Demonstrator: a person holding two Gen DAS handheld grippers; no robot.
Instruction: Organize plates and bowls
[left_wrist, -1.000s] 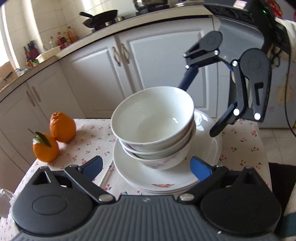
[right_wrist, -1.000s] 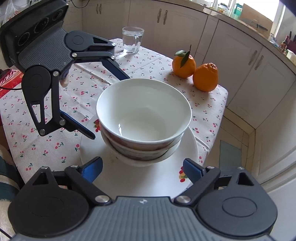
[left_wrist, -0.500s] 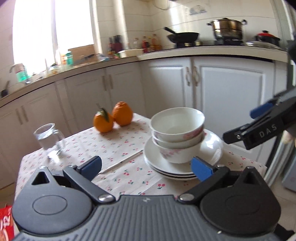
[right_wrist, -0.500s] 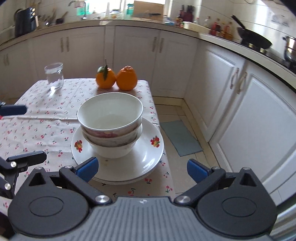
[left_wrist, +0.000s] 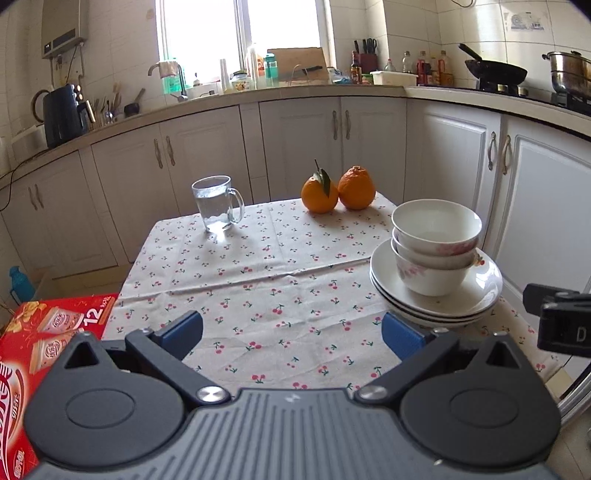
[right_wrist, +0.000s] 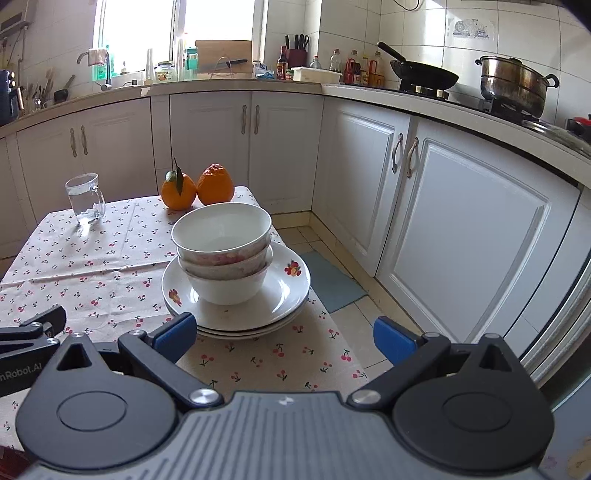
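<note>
Stack: three nested bowls sat on a pile of plates, near the table corner, well apart from the glass mug, the oranges just behind
Left gripper: spread wide, jaws just opened, nothing between them
Right gripper: likewise spread and empty, jaws just opened
Handling: glazed ceramic, likely heavy, slippery, breakable
Hold: bowls probably best taken by the rim; plates under their edges
</note>
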